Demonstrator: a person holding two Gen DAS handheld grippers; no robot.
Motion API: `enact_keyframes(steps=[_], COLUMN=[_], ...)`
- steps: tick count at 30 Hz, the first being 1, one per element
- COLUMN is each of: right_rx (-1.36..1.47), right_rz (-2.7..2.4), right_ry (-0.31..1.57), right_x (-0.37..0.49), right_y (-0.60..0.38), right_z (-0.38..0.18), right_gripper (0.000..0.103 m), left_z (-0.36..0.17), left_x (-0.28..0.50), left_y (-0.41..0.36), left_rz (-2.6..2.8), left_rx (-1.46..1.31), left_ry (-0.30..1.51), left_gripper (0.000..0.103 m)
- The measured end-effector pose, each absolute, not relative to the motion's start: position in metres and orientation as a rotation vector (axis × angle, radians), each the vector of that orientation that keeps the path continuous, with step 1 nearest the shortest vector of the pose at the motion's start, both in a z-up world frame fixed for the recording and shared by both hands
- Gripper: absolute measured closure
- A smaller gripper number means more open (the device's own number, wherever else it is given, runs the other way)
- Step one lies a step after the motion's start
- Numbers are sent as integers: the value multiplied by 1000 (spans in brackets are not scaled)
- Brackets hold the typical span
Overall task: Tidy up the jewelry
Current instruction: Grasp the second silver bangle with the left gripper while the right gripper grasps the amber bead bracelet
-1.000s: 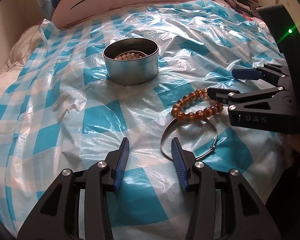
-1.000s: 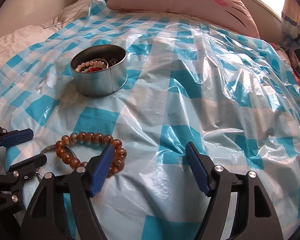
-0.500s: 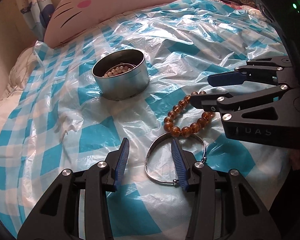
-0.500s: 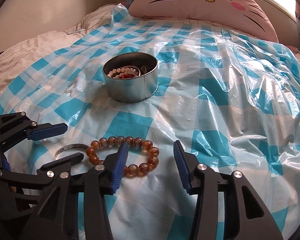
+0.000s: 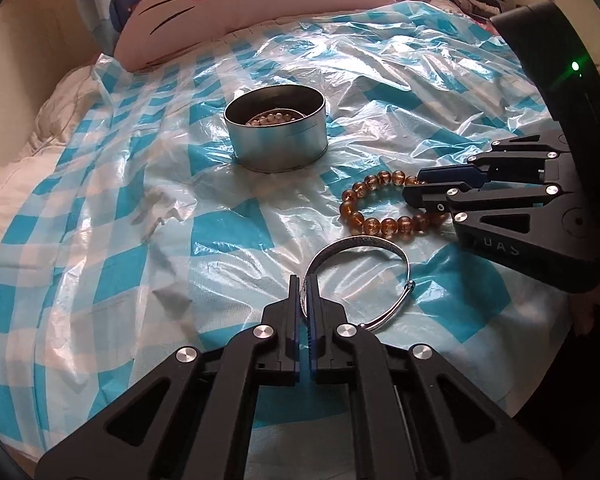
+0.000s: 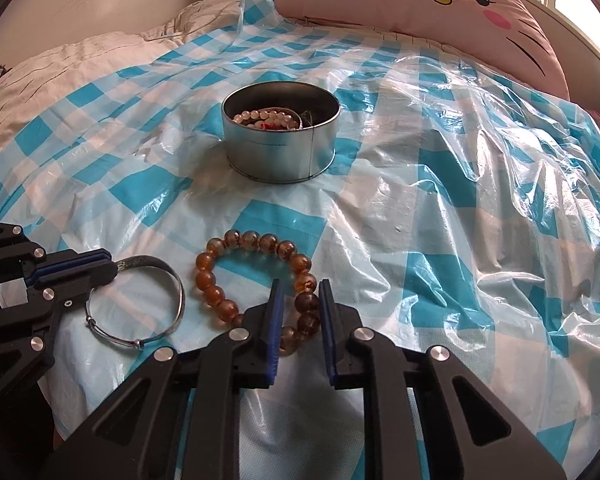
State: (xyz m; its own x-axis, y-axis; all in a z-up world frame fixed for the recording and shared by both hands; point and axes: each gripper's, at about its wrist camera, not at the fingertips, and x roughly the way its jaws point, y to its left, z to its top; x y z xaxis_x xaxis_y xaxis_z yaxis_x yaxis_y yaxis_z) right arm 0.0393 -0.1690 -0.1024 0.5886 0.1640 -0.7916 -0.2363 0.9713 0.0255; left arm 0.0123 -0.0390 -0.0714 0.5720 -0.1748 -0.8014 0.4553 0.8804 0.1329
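A silver bangle (image 5: 360,239) lies on the blue-checked plastic sheet, and my left gripper (image 5: 304,280) is shut on its near left band. In the right wrist view the bangle (image 6: 179,292) sticks out of the left gripper (image 6: 100,268). Just beyond lies an amber bead bracelet (image 5: 376,222). My right gripper (image 6: 300,286) straddles the bracelet's (image 6: 228,308) near right beads. Its jaws are closing, with a small gap still beside the beads. A round metal tin (image 5: 276,148) further back holds pale beads and other jewelry.
A pink cat-face pillow (image 5: 260,0) lies at the head of the bed behind the tin (image 6: 276,156). A cream quilt (image 6: 60,72) borders the plastic sheet (image 6: 460,200) on the left. The sheet is crinkled and raised on the right.
The left gripper slid onto the bangle's band and shut on it. The right gripper moved over the bead bracelet and its jaws narrowed around the beads.
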Motion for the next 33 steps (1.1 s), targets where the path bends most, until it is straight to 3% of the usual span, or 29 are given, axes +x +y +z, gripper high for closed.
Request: enact_keyframes(steps=[1,8,12,14,30,32,33], right_rx=[-80,-84,-89,-95,-81,-80,-79], right_rz=[231,245,260,262,255,252,248], right_ry=[912,917,912,906,886,894,896], right_x=[40,40,40,39,38,39,39], right_y=[-170,-167,-165,-163,-167,-168,-168], right_z=[-102,-103,-102,-101,-97,-97,-98], right_gripper=[80,80,87,90,90,90,89], left_z=[-71,-76,-80,-79,-77,-78,-78], left_x=[13,23,25,23,31,33,33], left_y=[-37,-44,-51,-52,-41,-43,-44], left_rz=[-386,-426,-436,-448,-444,-438,-429], left_rx=[324,298,318,328,271,279,284], left_ry=[894,903,900,895,911,908,903], left_gripper=[99,96,96,100,99,91,78])
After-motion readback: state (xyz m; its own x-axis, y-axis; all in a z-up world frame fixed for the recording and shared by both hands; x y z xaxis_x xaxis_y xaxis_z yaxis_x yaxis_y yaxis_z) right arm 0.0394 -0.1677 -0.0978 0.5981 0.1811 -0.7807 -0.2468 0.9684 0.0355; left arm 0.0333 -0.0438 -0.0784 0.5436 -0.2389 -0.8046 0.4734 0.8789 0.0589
